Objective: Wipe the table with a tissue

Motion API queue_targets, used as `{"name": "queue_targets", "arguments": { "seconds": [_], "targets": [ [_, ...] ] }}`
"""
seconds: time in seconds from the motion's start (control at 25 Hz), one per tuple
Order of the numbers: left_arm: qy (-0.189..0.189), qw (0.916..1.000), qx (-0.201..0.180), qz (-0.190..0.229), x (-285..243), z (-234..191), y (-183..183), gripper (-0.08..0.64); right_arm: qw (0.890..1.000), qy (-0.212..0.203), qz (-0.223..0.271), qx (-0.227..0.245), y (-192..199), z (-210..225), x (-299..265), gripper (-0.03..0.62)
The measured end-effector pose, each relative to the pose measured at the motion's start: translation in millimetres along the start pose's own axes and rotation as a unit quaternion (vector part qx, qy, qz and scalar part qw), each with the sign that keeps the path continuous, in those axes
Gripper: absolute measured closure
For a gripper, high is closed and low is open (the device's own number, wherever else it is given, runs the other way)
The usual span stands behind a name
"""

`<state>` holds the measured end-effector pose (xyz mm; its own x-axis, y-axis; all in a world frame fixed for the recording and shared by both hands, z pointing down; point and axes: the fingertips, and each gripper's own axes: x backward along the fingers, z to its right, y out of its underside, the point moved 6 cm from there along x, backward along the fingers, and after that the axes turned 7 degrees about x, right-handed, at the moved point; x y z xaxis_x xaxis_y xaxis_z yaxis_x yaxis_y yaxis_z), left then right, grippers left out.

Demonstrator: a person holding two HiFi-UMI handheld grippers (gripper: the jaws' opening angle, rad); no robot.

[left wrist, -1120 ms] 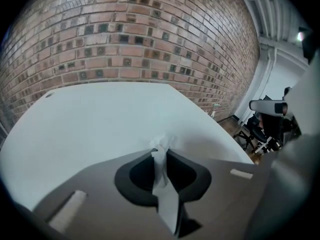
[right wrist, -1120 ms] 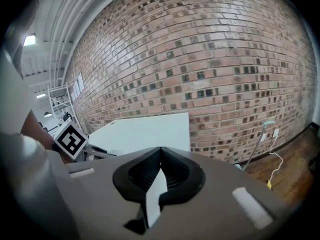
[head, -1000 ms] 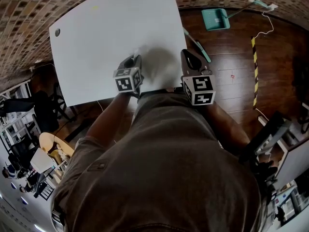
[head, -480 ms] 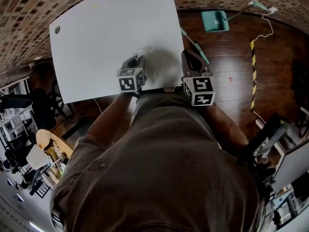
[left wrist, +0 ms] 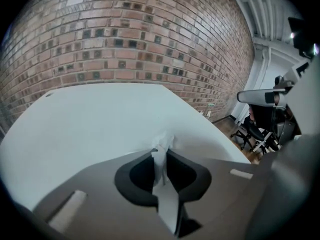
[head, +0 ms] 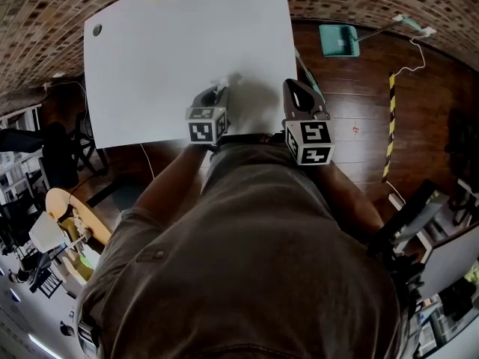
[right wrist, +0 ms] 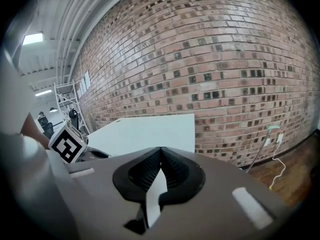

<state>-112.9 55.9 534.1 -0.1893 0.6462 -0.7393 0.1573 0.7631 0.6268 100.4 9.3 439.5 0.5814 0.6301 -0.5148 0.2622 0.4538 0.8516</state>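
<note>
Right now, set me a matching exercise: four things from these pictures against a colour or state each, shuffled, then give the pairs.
Things:
1. left tool
2. right tool
3. dustpan
4. table

Colours or states:
A. teal
B. shut, nothing between its jaws
C. white
D. shut on the tissue

Pairs: 1-D, 2-B, 3-A, 4-C.

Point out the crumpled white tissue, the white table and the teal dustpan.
crumpled white tissue point(left wrist: 163, 145), left gripper view, upper tuft
white rectangular table point(head: 172, 58), head view, bare top
teal plastic dustpan point(head: 338, 40), head view, pan
</note>
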Motion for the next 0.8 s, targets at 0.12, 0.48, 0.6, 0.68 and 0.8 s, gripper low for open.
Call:
{"name": "queue_targets", "arguments": {
  "seconds": [0.12,0.48,0.6,0.68,0.8],
  "targets": [
    [-0.006,0.9999,0.012,0.002,9,-18,5,0.525,1.0,-0.005,-0.003,0.005,-3,-15,-6,0.578],
    [-0.032,0.9986,0.042,0.008,39,-75,19,0.525,1.0,-0.013,-0.01,0.017,-7,-61,-17,0.578],
    [-0.039,0.9979,0.051,0.01,49,-95,23,0.525,1.0,-0.014,-0.011,0.019,-8,-78,-21,0.578],
    [-0.045,0.9974,0.057,0.011,55,-107,25,0.523,1.0,-0.014,-0.011,0.02,-9,-87,-22,0.578],
    [-0.052,0.9966,0.063,0.014,62,-125,26,0.523,1.0,-0.009,-0.012,0.02,-11,-98,-24,0.578]
  ]
}}
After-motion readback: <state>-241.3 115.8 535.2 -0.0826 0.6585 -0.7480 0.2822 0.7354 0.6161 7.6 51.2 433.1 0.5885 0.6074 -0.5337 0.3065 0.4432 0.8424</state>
